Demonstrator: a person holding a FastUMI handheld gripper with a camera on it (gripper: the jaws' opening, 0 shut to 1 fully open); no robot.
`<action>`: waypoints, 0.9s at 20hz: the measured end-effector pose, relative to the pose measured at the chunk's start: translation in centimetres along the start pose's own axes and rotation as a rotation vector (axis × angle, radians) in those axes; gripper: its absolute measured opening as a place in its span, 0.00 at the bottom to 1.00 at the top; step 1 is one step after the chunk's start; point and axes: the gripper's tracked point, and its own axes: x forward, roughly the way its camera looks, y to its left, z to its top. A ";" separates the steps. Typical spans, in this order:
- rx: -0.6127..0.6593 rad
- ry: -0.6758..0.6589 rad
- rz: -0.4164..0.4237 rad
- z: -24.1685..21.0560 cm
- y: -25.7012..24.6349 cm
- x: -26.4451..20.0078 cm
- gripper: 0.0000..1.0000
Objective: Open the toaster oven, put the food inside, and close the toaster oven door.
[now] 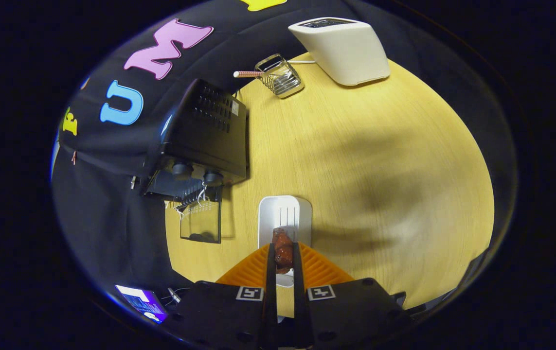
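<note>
The black toaster oven stands on the wooden table's left side, its glass door folded down open toward me. A brown piece of food sits between my gripper's two orange-backed fingers, which are shut on it. Directly below and just beyond the food lies a white tray; the food hangs over its near end. The oven's opening is to the left of my fingers, a short way off.
A white pop-up toaster stands at the table's far side. Beside it is a small wire rack with a pink striped handle. The round wooden table spreads bare to the right. A lit screen shows near my left.
</note>
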 end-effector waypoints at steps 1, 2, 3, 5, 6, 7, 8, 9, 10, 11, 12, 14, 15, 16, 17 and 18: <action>0.008 -0.014 -0.004 0.0 0.0 -0.5 0.18; 0.015 -0.021 -0.008 -0.1 0.0 -0.8 0.18; 0.022 -0.035 -0.009 -0.1 0.2 -1.2 0.18; 0.034 -0.077 -0.001 0.2 1.0 -2.3 0.18; 0.036 -0.105 0.007 0.5 1.7 -2.8 0.18; 0.047 -0.129 0.019 0.6 2.4 -3.4 0.18; 0.053 -0.147 0.035 0.6 3.5 -3.8 0.18; 0.060 -0.169 0.048 0.5 4.5 -4.1 0.18; 0.066 -0.186 0.064 0.3 5.7 -4.2 0.18; 0.073 -0.200 0.084 -0.1 7.1 -4.4 0.18; 0.080 -0.214 0.107 -0.4 8.6 -4.4 0.18; 0.109 -0.243 0.167 -1.1 12.2 -3.7 0.18; 0.133 -0.258 0.204 -1.6 14.2 -3.2 0.18; 0.156 -0.270 0.234 -2.0 16.1 -2.4 0.18; 0.174 -0.283 0.254 -2.4 17.5 -1.6 0.18; 0.190 -0.294 0.266 -2.6 18.9 -0.6 0.18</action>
